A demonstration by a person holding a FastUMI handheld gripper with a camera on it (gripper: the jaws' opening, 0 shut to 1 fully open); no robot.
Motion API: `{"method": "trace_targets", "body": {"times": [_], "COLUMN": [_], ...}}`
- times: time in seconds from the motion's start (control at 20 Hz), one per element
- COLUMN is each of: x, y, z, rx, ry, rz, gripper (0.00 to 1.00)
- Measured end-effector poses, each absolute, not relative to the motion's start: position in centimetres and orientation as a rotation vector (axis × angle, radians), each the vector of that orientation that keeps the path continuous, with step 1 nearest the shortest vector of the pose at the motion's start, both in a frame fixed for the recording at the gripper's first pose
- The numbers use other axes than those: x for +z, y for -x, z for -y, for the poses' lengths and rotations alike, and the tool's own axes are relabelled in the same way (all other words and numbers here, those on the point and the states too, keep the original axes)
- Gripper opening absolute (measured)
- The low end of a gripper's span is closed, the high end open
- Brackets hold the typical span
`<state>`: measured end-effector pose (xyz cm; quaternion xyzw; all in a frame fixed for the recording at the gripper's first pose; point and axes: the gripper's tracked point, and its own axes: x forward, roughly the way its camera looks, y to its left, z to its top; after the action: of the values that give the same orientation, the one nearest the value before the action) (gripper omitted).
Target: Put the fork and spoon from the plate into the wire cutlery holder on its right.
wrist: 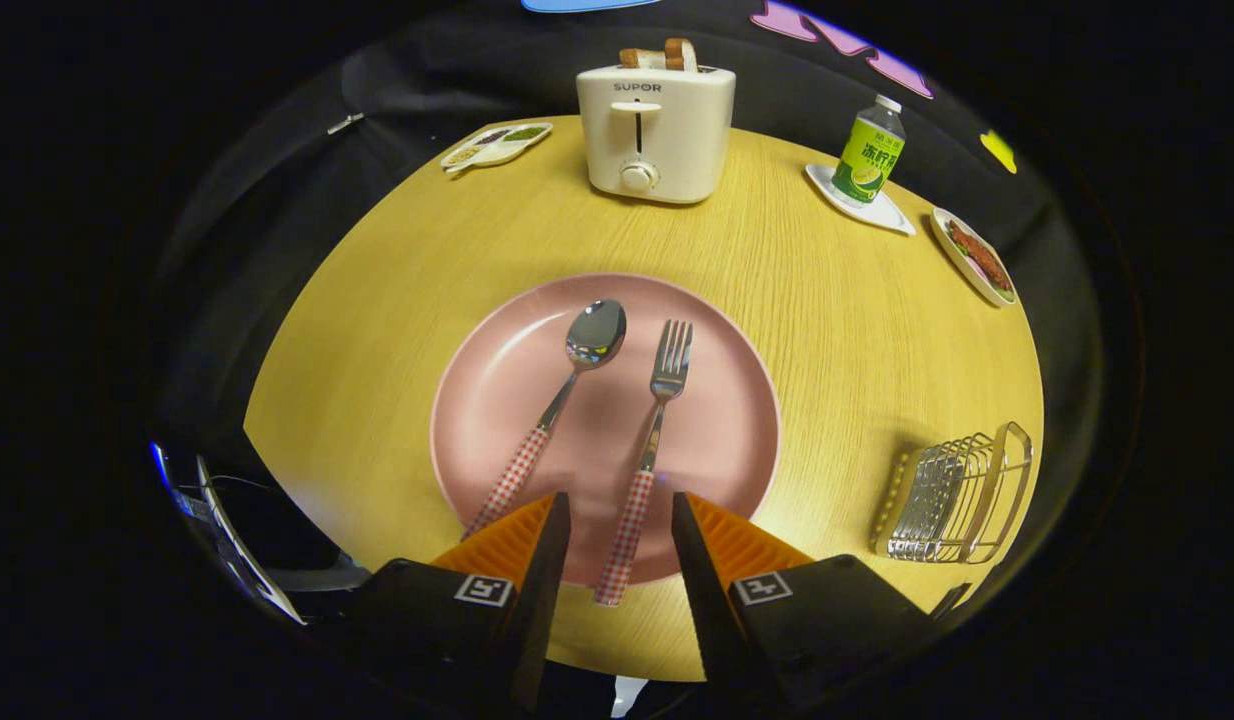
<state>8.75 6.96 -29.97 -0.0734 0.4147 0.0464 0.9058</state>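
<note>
I see the fork [649,450] lying on the pink plate [497,385], tines pointing away from me, its red-checked handle running back over the near rim and ending between my tool's fingers. The spoon [562,390] lies just left of it on the same plate, bowl up, its checked handle slanting toward the left finger. My tool [617,505] is spread wide, gripping nothing, its fingers [547,540] standing either side of the fork handle without touching it. The wire cutlery holder [962,495] sits on the table [837,330] to the plate's right. Beyond the plate stands a white toaster [657,135] with bread in it, a green-labelled bottle [870,152] on a small dish to its right.
</note>
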Motion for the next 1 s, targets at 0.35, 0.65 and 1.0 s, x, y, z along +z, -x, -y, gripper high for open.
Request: {"method": "trace_targets", "body": {"times": [0.35, 0.65, 1.0], "x": [-31.8, -31.6, -25.9], "y": [-8.2, -9.0, -6.9], "z": [-7.2, -6.5, -4.0], "rx": [0.095, 0.088, 0.134], "ry": [0.096, 0.02, -0.03], "rz": [-0.957, -0.983, -0.943], "gripper": [0.3, 0.12, 0.12]}}
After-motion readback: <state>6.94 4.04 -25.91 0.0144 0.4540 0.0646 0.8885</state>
